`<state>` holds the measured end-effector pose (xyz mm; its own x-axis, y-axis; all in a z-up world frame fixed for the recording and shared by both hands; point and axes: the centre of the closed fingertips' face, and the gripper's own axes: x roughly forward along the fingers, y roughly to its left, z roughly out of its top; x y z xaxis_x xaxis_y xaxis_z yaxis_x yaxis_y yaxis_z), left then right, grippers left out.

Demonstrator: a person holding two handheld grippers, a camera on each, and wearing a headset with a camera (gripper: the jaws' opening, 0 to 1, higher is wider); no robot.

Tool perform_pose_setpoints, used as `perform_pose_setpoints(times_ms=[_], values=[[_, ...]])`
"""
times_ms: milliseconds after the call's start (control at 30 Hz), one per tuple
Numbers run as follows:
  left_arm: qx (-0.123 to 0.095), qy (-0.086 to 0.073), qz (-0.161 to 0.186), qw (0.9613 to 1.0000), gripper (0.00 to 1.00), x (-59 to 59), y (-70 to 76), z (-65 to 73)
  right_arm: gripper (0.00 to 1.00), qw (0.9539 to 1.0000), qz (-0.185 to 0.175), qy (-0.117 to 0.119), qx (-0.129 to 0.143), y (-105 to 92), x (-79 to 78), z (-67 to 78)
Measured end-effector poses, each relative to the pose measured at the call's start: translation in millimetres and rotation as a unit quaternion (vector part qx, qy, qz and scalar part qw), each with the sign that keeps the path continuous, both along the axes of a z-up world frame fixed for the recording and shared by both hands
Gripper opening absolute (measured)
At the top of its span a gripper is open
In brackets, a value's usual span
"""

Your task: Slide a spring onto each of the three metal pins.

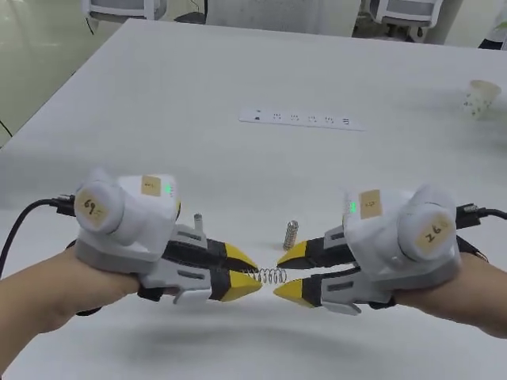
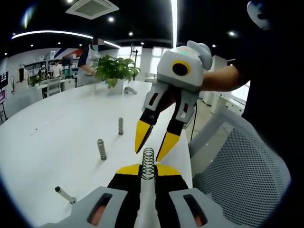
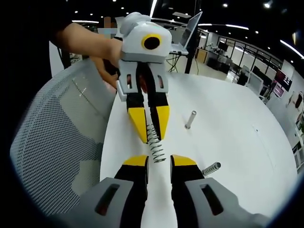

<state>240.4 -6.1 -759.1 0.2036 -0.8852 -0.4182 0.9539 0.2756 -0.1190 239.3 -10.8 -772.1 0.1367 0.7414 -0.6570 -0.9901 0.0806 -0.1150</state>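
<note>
- Spring (image 2: 148,160) number three is off the table (image 1: 238,71), in the air over its near edge. My left claw (image 2: 148,170) pinches one end, jaws pressed onto the coils.
- Facing it nose to nose is my right claw (image 3: 160,160), jaws spread and straddling the free end. Can't tell whether it touches the coils.
- Done, by my read: two of three.
  - One sprung pin (image 1: 291,234) stands upright just behind the claw tips, toward the near edge.
  - A second sprung pin (image 2: 120,126) sits further along the same row. It's small, but the ribbing reads as coils.
- Open item: the bare pin (image 1: 199,221), upright just behind my left claw, with no coils on it.
- So roughly two thirds through. What remains is to line the held spring end-on over the bare pin and slide it down.
- My guess is the right claw is there for a regrip or to straighten the spring.
- Risk: the spring is light and bouncy, so it could pop out during a handover.
</note>
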Motion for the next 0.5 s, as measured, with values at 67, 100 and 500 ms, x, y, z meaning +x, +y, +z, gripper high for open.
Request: perform_pose_setpoints(times_ms=[67,100,500], values=[[0.002,0.001,-0.004,1.0000,0.02,-2.1,-0.1,-1.3,0.16,0.9999,-0.001,0.007,0.008,0.9,-1.5,0.3],[0.002,0.002,-0.006,1.0000,0.02,-2.8,-0.2,-1.6,0.16,0.9999,-0.001,0.007,0.009,1.4,-1.8,0.5],[-0.005,0.006,-0.011,0.9999,0.02,-4.3,0.4,1.0,0.09,0.9998,0.001,0.012,0.019,1.1,-3.6,-0.9]])
